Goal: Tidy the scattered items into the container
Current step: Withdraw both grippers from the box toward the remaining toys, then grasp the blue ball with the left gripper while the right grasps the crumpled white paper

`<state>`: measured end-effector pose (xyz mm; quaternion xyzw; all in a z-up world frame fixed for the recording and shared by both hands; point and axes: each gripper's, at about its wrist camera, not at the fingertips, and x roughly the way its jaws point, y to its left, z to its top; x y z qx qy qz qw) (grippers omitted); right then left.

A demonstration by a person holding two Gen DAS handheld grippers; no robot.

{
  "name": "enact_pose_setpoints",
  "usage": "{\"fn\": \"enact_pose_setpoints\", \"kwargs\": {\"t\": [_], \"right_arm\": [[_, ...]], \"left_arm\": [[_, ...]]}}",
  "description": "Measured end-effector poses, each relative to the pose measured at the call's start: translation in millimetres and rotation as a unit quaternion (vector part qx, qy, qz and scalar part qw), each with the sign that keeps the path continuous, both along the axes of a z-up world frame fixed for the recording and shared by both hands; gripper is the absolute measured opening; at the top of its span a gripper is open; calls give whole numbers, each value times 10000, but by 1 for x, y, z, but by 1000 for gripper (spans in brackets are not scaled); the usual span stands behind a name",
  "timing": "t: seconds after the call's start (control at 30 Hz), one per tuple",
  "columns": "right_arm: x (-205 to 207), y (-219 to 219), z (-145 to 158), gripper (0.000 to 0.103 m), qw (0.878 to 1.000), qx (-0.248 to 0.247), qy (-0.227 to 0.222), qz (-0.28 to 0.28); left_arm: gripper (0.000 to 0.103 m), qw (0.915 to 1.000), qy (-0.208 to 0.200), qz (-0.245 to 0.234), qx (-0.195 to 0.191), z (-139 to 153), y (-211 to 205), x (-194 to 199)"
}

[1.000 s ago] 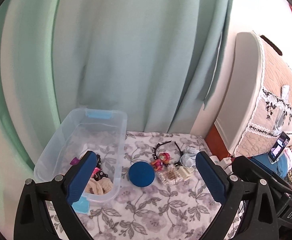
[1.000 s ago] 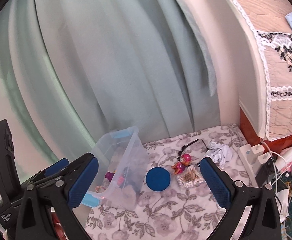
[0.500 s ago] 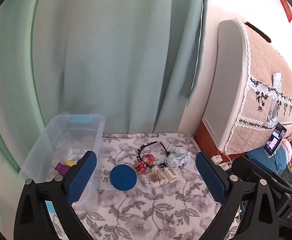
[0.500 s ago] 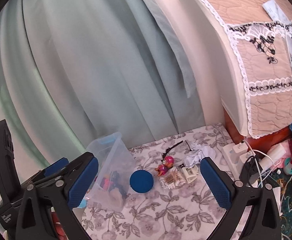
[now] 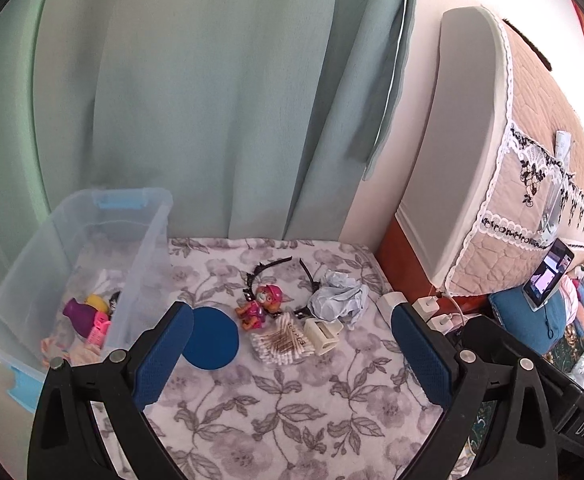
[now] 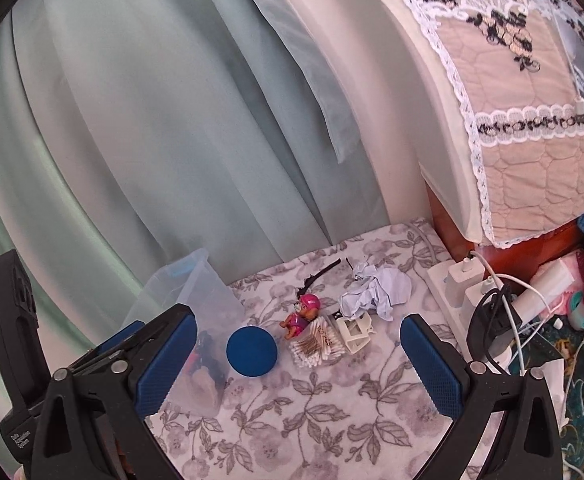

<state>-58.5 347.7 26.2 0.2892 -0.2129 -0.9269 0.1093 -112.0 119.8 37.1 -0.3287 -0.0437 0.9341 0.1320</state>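
Note:
A clear plastic bin (image 5: 148, 240) (image 6: 212, 300) with blue latches stands at the left of the floral cloth and holds several small items. To its right lie a blue disc (image 5: 212, 343) (image 6: 251, 352), a pink toy pup (image 5: 262, 304) (image 6: 301, 314), a pack of cotton swabs (image 5: 284, 344) (image 6: 315, 346), a cream clip (image 5: 323, 334) (image 6: 353, 330), a black headband (image 5: 276, 268) (image 6: 319, 274) and crumpled pale-blue paper (image 5: 337, 294) (image 6: 375, 290). My left gripper (image 5: 292, 356) and right gripper (image 6: 297, 364) both hover open and empty, short of the items.
Green curtains (image 5: 212, 100) hang behind the cloth. A padded headboard with a lace cover (image 5: 511, 184) stands at the right. A power strip with chargers and cables (image 6: 467, 284) lies along the cloth's right edge. A phone (image 5: 547, 276) leans on a blue cushion.
Both views have swung right: the bin has slid toward the left edge and the scattered items now sit between the fingers. Both grippers stayed open.

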Motion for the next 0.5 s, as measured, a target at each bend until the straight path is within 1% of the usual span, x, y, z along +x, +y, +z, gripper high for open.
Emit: {"fn": "enact_pose_setpoints", "kwargs": {"t": [0.13, 0.33, 0.5], "right_arm": [[-14, -1, -14, 103, 9999, -91, -117, 80], [-40, -7, -33, 103, 9993, -72, -331, 160], [-59, -8, -48, 103, 9986, -26, -502, 138]], "left_arm": [[99, 9999, -84, -19, 101, -14, -1, -12], [100, 9990, -378, 70, 235, -38, -6, -34], [99, 9978, -611, 265, 72, -59, -6, -49]]}}
